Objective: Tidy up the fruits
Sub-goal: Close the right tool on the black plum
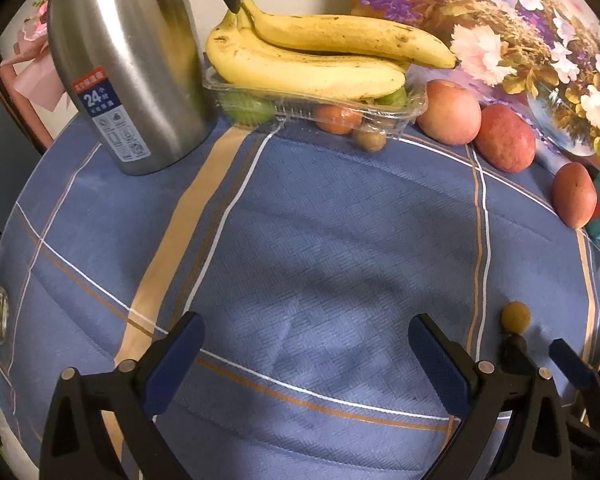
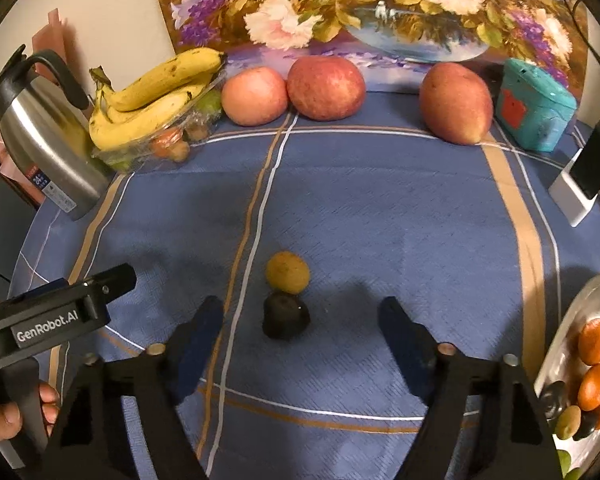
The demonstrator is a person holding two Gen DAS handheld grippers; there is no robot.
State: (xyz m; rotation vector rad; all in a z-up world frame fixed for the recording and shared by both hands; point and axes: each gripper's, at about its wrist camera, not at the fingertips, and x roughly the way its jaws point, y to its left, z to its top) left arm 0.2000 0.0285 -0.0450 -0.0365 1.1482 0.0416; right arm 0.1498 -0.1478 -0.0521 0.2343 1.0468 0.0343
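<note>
While both jaws gape empty, bananas [image 1: 300, 68] top clear tray [image 1: 414, 108] of small fruits, oranges [image 2: 593, 364] on metal plate [image 2: 588, 300]

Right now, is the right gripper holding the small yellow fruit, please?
No, the right gripper is open, and the small yellow fruit lies on the blue tablecloth ahead of it, untouched.
</note>
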